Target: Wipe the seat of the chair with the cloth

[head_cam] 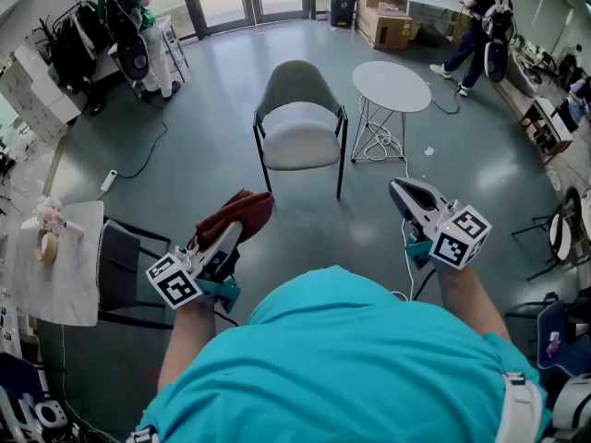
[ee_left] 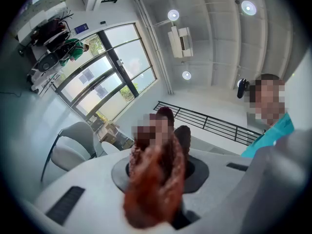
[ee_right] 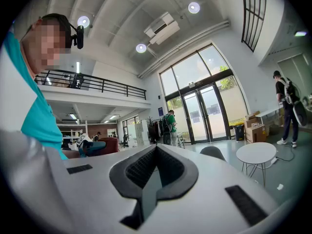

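The grey chair (head_cam: 300, 123) stands in the middle of the floor, its pale seat (head_cam: 303, 145) bare and facing me. A dark red cloth (head_cam: 233, 213) is bunched in my left gripper (head_cam: 238, 229), which is shut on it and held well short of the chair, at lower left. In the left gripper view the cloth (ee_left: 156, 179) fills the jaws and the chair (ee_left: 73, 145) shows at the left. My right gripper (head_cam: 399, 190) is shut with nothing in it, at lower right of the chair. In the right gripper view its pads (ee_right: 161, 167) meet.
A round white table (head_cam: 391, 87) on wire legs stands right beside the chair. A black chair (head_cam: 120, 266) and a white-covered table (head_cam: 57, 280) are at my left. Cardboard boxes (head_cam: 386, 24) and a standing person (head_cam: 480, 26) are far back right. Cables lie on the floor.
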A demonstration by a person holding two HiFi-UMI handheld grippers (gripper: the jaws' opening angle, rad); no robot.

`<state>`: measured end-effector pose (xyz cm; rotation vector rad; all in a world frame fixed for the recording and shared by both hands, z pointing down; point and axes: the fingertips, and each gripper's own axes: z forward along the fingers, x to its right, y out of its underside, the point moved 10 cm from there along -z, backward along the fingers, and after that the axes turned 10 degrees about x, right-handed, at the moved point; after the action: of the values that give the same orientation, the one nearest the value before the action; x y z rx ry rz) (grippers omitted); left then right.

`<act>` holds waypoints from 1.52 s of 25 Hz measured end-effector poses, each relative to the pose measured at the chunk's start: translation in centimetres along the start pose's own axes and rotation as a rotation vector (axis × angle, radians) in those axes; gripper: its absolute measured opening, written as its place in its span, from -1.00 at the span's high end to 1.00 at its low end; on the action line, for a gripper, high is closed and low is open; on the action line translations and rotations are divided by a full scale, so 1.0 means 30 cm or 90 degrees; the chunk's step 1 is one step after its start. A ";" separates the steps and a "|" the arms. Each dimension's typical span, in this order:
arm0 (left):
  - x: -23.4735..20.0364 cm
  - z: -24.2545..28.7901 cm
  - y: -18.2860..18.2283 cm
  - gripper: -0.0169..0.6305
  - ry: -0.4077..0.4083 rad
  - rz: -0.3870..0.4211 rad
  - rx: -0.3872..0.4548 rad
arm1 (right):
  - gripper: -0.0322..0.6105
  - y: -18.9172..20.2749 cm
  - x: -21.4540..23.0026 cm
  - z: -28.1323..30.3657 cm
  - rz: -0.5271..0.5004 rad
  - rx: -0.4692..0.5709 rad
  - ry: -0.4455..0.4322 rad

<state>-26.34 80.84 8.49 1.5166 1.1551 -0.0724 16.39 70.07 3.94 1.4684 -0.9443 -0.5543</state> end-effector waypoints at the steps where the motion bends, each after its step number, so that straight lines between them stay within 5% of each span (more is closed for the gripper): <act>1: -0.001 0.003 -0.001 0.75 -0.002 0.003 0.001 | 0.91 0.002 0.004 -0.002 0.000 -0.001 -0.001; 13: 0.029 0.139 0.052 0.75 -0.004 0.007 -0.009 | 0.91 -0.032 0.109 -0.095 0.050 0.007 0.007; 28: 0.185 0.448 0.361 0.75 -0.017 -0.009 -0.035 | 0.91 -0.076 0.393 -0.404 0.098 -0.013 -0.035; 38: 0.120 0.507 0.385 0.75 -0.066 -0.014 -0.044 | 0.91 -0.015 0.525 -0.308 0.140 -0.036 -0.062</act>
<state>-8.62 72.97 9.60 1.4233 1.0809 -0.1235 32.59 62.60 7.87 1.2765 -1.1423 -0.4900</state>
